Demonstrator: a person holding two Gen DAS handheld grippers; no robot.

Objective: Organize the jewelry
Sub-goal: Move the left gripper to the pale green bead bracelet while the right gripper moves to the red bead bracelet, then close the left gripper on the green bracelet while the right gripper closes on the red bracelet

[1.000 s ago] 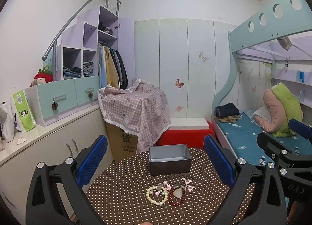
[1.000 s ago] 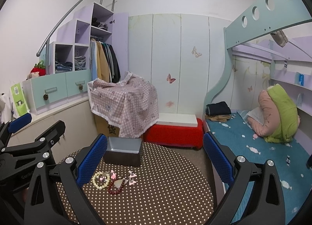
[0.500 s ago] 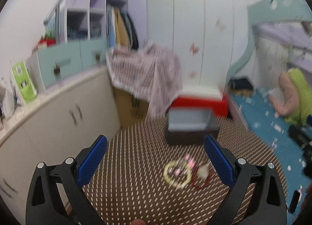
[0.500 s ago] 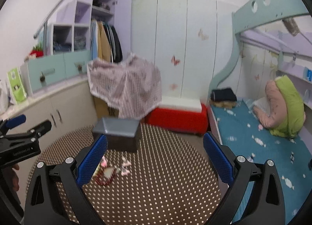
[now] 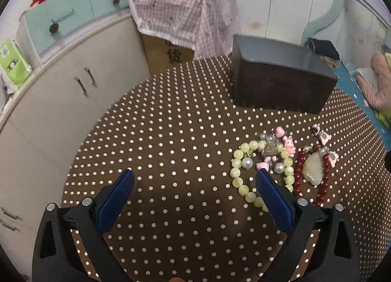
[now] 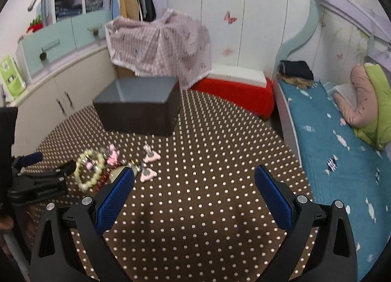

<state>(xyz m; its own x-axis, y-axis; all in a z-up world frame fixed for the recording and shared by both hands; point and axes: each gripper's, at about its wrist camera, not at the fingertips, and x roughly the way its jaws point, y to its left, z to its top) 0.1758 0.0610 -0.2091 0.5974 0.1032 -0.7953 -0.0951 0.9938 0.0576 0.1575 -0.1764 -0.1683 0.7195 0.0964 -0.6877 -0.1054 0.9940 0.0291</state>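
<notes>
Both tongs, left gripper and right gripper, have dropped closer to the table, jaws spread wide and empty; bracelets now loom larger.

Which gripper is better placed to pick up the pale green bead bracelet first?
Probably the left. The left gripper is open, its right finger already overlapping the pale green bead bracelet. The right gripper is also open but faces bare dotted tablecloth, with the jewelry off to its left.
</notes>
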